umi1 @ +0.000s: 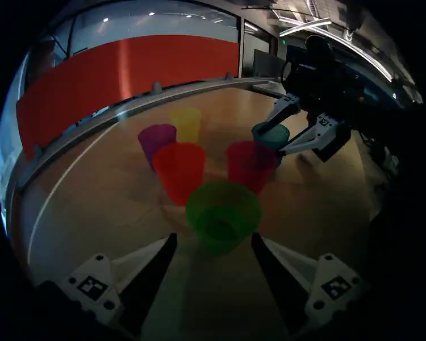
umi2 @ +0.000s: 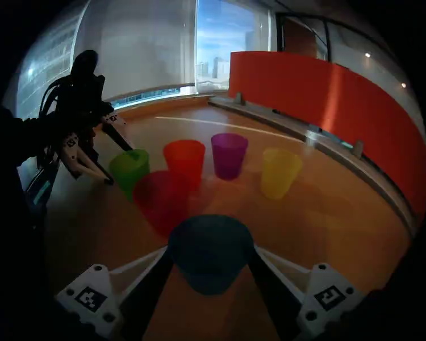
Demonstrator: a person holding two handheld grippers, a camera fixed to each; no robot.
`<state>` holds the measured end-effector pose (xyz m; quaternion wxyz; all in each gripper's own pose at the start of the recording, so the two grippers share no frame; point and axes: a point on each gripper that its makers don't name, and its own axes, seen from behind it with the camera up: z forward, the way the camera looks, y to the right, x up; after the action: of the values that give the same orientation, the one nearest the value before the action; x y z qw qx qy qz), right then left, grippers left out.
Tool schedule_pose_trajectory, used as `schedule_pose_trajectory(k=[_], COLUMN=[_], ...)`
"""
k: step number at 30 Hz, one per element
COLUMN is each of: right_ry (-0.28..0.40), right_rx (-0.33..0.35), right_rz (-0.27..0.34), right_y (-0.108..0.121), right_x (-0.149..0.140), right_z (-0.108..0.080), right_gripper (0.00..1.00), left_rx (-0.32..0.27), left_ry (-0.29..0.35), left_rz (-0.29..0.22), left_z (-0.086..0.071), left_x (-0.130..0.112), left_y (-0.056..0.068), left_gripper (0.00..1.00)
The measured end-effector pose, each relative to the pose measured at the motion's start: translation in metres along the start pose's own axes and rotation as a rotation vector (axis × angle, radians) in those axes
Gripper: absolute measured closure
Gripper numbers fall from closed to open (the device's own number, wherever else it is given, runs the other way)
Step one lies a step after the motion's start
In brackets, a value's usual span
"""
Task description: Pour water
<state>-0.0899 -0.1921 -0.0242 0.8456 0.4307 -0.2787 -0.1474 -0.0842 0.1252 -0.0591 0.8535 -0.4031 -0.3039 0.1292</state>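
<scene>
Several coloured plastic cups stand clustered on a wooden table (umi1: 88,204). In the left gripper view, a green cup (umi1: 223,219) sits between the fingers of my left gripper (umi1: 213,241), which is open, with a gap on the left side. Farther off, the same left gripper (umi2: 118,165) flanks the green cup (umi2: 130,167). In the right gripper view, a teal cup (umi2: 210,250) stands between the fingers of my right gripper (umi2: 210,256), open wide and close against the cup's sides. Across the table, that right gripper (umi1: 273,140) brackets the teal cup (umi1: 270,135).
Between the two grippers stand an orange-red cup (umi1: 179,170), a dark red cup (umi1: 251,165), a purple cup (umi1: 156,139) and a yellow cup (umi1: 186,124). An orange panel (umi1: 128,74) on a rail borders the table's far edge. Windows (umi2: 224,51) lie beyond.
</scene>
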Motion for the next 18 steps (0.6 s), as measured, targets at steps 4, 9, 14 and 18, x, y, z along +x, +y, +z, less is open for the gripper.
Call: schedule_pose_trajectory(k=[4, 9, 14, 18], right_ry=[-0.002, -0.002, -0.006, -0.008], right_rx=[-0.001, -0.008, -0.013, -0.021], right_rz=[0.008, 0.019, 0.019, 0.016], right_y=[0.001, 0.003, 0.003, 0.002], right_x=[-0.004, -0.008, -0.011, -0.013], right_z=[-0.002, -0.005, -0.007, -0.008], right_gripper=[0.09, 0.09, 0.02, 0.0], left_rx=[0.005, 0.014, 0.025, 0.034], left_ry=[0.005, 0.002, 0.004, 0.007], left_rz=[-0.008, -0.008, -0.015, -0.021], left_z=[-0.004, -0.008, -0.012, -0.016], left_x=[-0.003, -0.008, -0.007, -0.006], left_y=[0.002, 0.005, 0.002, 0.0], left_gripper=[0.03, 0.03, 0.03, 0.03])
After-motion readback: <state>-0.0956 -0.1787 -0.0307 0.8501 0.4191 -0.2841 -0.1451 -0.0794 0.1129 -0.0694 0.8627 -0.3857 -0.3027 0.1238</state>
